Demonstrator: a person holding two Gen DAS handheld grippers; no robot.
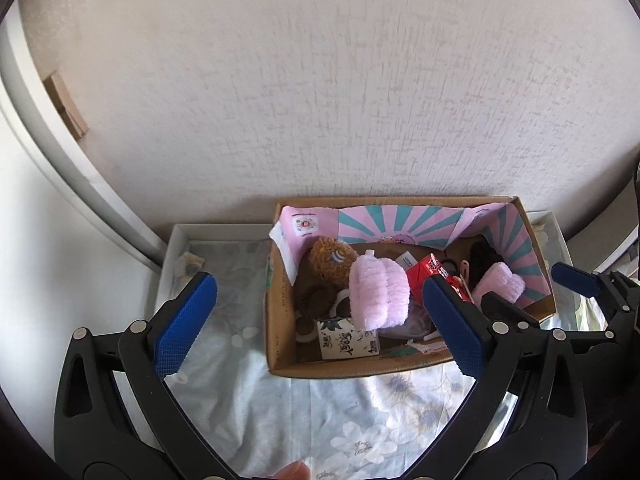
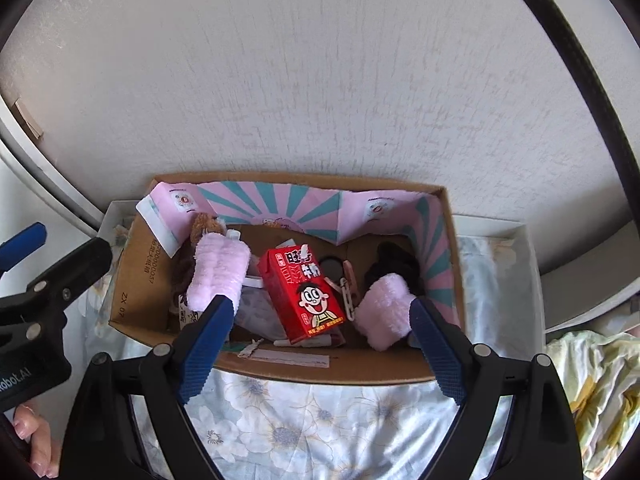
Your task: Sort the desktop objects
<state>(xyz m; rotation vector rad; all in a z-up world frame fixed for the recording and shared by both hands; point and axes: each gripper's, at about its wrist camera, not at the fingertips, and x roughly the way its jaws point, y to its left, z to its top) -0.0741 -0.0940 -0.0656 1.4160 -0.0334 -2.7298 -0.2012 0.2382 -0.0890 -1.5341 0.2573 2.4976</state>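
A cardboard box (image 1: 280, 320) (image 2: 136, 280) with a pink-and-teal lining stands on the floral cloth against the wall. It holds two pink fluffy items (image 1: 378, 296) (image 2: 386, 312), a brown plush toy (image 1: 330, 260), a red drink carton (image 2: 306, 292) (image 1: 424, 274), a white tissue pack (image 1: 346, 342), a black item (image 2: 394, 264) and clips. My left gripper (image 1: 316, 324) is open and empty, above the box's front left. My right gripper (image 2: 320, 344) is open and empty, above the box's front edge.
The floral cloth (image 2: 320, 428) lies in a shallow white tray (image 1: 176, 240) against a textured wall (image 1: 320, 100). A white frame (image 1: 60, 160) runs at the left. Yellowish bedding (image 2: 592, 380) lies right of the tray.
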